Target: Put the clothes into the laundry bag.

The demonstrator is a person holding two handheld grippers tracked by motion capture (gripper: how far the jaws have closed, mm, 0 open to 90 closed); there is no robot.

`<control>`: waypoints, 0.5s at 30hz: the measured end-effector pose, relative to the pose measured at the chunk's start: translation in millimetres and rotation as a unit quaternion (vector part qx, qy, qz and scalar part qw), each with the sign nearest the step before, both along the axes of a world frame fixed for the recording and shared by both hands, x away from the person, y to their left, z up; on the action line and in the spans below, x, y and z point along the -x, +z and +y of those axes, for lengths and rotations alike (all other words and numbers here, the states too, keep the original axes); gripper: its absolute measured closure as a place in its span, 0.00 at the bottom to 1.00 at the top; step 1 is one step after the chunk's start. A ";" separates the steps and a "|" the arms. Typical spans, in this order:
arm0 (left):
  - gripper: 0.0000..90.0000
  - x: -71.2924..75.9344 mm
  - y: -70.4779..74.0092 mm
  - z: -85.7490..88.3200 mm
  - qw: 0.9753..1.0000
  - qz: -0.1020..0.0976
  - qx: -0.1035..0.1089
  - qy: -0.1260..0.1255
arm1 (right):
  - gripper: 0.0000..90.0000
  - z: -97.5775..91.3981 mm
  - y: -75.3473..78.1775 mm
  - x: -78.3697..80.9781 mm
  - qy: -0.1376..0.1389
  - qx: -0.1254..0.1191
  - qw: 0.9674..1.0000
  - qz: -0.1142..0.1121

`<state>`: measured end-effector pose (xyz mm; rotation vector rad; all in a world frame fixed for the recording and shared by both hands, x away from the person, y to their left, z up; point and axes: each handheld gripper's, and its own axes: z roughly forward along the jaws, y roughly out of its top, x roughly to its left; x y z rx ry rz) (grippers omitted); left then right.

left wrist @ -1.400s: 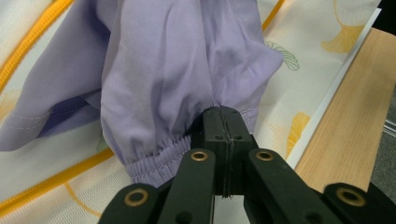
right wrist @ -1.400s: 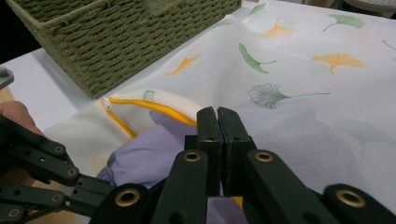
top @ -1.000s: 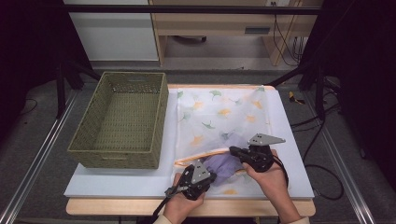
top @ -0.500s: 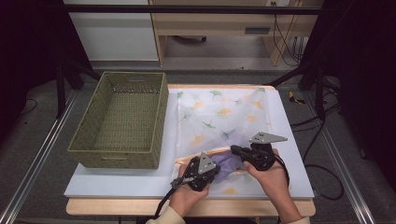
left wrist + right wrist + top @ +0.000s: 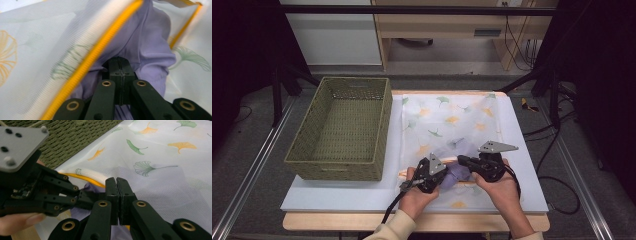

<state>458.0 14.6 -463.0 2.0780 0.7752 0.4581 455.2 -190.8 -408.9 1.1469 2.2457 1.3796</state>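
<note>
A white mesh bag printed with ginkgo leaves lies flat on the table, its orange zipper running along the raised near edge. A purple cloth sits partly inside that opening. My left gripper points right into the opening, its jaws shut with the purple cloth bunched around the tips. My right gripper points left, shut on the bag's edge next to the zipper, holding it up. In the right gripper view the left gripper pokes in under that edge, over the purple cloth.
A green woven basket stands empty on the left of the white tabletop, its right wall close to the bag. Metal frame rails run along both sides of the table, and cables hang at the right.
My left gripper has slid right, toward the bag's opening, and more of the purple cloth lies under the mesh. The right gripper has stayed where it was.
</note>
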 end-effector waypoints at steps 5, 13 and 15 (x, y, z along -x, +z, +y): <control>1.00 -9.3 -1.7 -0.1 1.000 -0.011 0.005 0.014 | 0.99 -0.3 -0.4 -1.2 0.001 -0.001 1.000 0.001; 1.00 3.9 6.5 9.7 1.000 -0.015 0.012 0.006 | 0.99 0.0 -2.2 -2.8 -0.001 -0.002 1.000 0.004; 1.00 14.5 14.0 16.8 1.000 -0.016 0.025 -0.001 | 0.99 0.0 -2.6 -2.9 0.001 0.001 1.000 0.003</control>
